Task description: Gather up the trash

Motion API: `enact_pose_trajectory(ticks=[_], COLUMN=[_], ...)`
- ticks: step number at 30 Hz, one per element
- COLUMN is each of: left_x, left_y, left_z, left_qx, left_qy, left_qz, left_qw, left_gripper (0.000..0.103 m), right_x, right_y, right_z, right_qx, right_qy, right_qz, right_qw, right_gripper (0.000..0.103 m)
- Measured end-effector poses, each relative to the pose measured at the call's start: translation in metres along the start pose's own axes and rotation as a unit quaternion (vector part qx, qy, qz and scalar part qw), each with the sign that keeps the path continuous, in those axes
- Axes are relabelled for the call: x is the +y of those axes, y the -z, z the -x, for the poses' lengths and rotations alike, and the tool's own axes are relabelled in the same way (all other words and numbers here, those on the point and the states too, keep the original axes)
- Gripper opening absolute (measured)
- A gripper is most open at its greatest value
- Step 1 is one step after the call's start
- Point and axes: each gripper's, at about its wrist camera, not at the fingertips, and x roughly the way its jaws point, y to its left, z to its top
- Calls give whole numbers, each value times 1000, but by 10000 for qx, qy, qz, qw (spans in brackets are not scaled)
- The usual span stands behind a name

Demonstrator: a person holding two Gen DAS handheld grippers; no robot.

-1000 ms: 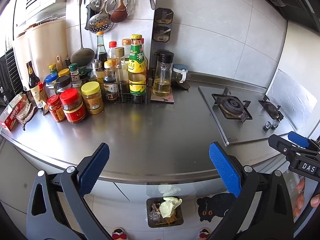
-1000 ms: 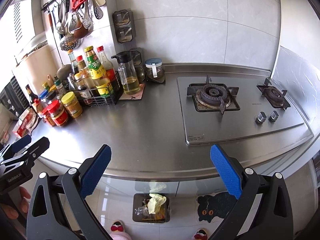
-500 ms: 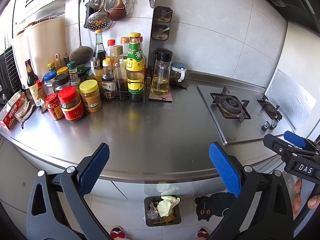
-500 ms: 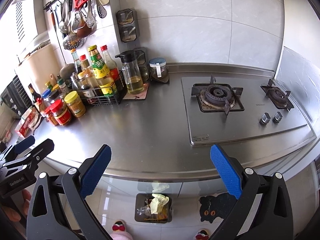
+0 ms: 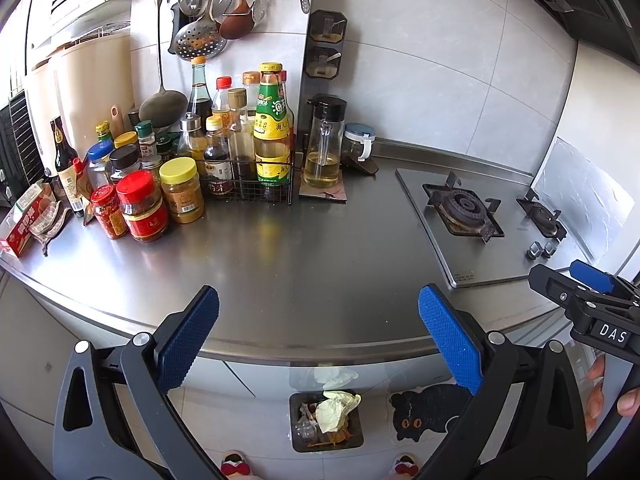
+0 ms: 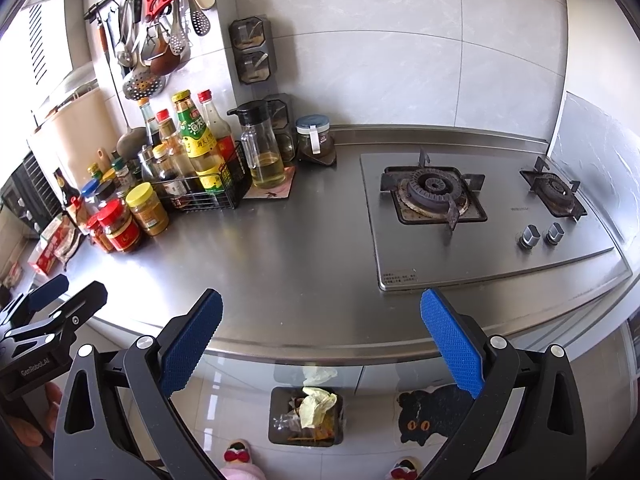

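A dark trash bin [image 5: 327,440] stands on the floor below the counter edge, with crumpled yellowish paper [image 5: 334,410] and scraps inside; it also shows in the right wrist view [image 6: 306,436]. My left gripper [image 5: 318,340] is open and empty, held above the front edge of the steel counter [image 5: 300,264]. My right gripper [image 6: 320,340] is open and empty, beside it to the right. Each gripper shows at the edge of the other's view, the right one [image 5: 592,308] and the left one [image 6: 48,320].
Sauce bottles in a wire rack [image 5: 248,184], jars [image 5: 140,208] and an oil dispenser [image 5: 322,148] crowd the counter's back left. A red box [image 5: 24,224] lies at the far left. A gas hob [image 6: 480,216] is on the right. A black cat mat [image 6: 432,412] lies on the floor.
Both grippers have drifted slightly up and back, so the counter items sit a little lower in view. Both stay open.
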Motion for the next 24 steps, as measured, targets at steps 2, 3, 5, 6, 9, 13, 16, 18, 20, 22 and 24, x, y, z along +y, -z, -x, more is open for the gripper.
enact_pose_trajectory(ticks=[2,3,5,6,9,13,16,18,20,22,24], left_x=[1,1,1,1,1,2,2,2,2,2,2], left_y=[0,0,0,0,0,1,1,1,1,1,1], left_z=[0,0,0,-1,-1,-1,-1,-2,-2,-2,-2], left_qx=[-5,-10,-5,-7,-3,8,7,6,7,11,14], left_qy=[-14,-20,-28,-24,-26,-18,-12,-11,-15,-16,-6], left_qz=[10,12,11,12,8,7,9,6,12,8,11], left_qw=[10000,10000,10000,10000,10000,10000,10000,10000,10000,10000,10000], left_gripper=[95,95,95,95,95,95,95,95,95,95,95], right_x=[0,0,0,0,0,1,0,0,0,0,0], right_y=[0,0,0,0,1,2,2,2,1,2,1], right_z=[0,0,0,-1,-1,-2,-2,-2,-2,-2,-2], right_qx=[8,8,4,6,12,24,34,33,41,40,39], right_qy=[-3,-5,3,3,10,20,24,28,24,23,21], right_qz=[3,-1,3,3,8,11,-2,-3,-4,-8,0], right_qw=[10000,10000,10000,10000,10000,10000,10000,10000,10000,10000,10000], right_gripper=[100,100,100,100,100,100,100,100,100,100,100])
